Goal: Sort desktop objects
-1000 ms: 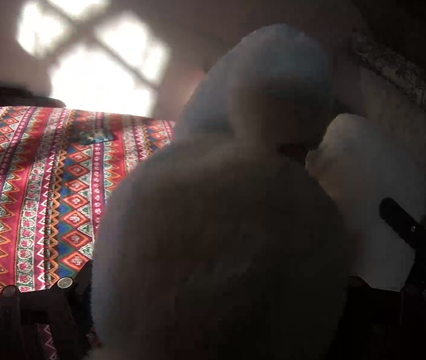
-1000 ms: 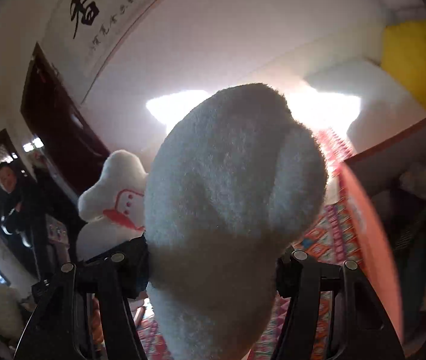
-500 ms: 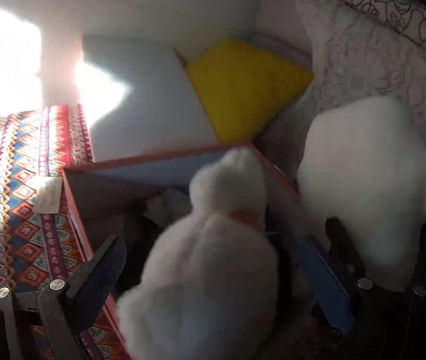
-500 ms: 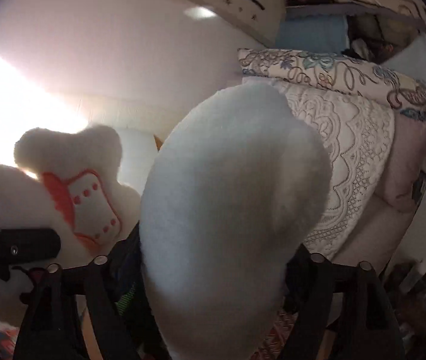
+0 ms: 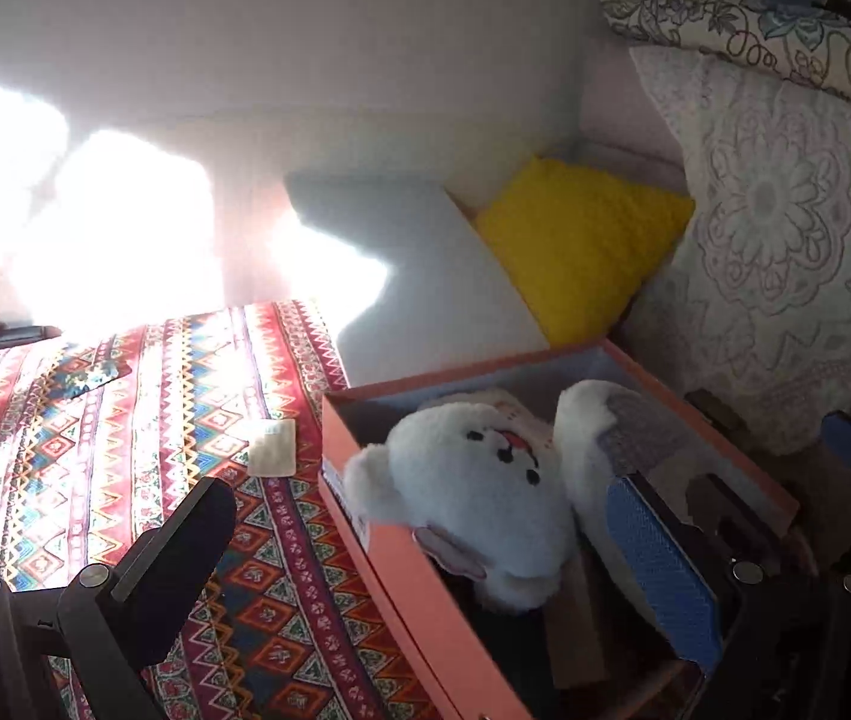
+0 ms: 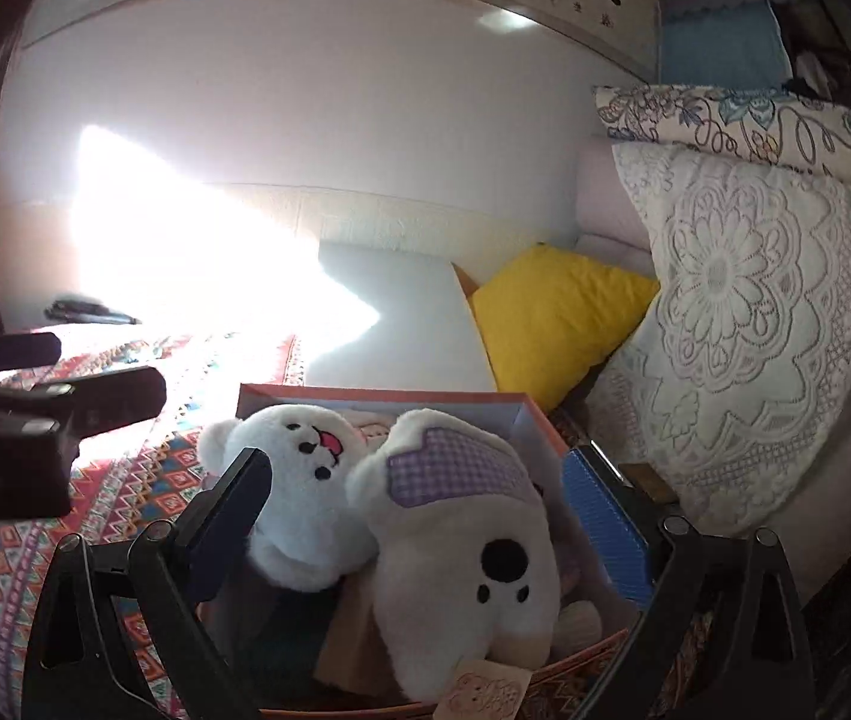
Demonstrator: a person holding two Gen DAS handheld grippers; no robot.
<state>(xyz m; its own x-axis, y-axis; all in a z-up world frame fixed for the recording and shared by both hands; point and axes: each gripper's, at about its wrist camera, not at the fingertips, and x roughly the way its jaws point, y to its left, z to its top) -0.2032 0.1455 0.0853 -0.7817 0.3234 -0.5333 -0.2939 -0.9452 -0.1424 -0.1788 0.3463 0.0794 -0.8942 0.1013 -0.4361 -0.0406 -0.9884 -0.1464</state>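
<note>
A white bear plush (image 5: 473, 498) with a red mouth lies in an orange box (image 5: 389, 564); it also shows in the right wrist view (image 6: 299, 480). A second white plush with a purple checked patch (image 6: 461, 540) lies beside it in the same box (image 6: 377, 396); its ear shows in the left wrist view (image 5: 599, 438). My left gripper (image 5: 425, 558) is open above the box, holding nothing. My right gripper (image 6: 425, 516) is open around the patched plush without gripping it.
The box stands on a red patterned cloth (image 5: 125, 450). A small beige card (image 5: 272, 447) lies on the cloth left of the box. A yellow cushion (image 5: 575, 240), a white panel (image 5: 425, 276) and a lace-covered pillow (image 5: 785, 240) stand behind.
Both grippers carried the plush toys over the box and let them go. The toys now lie in the box and both jaws stand open.
</note>
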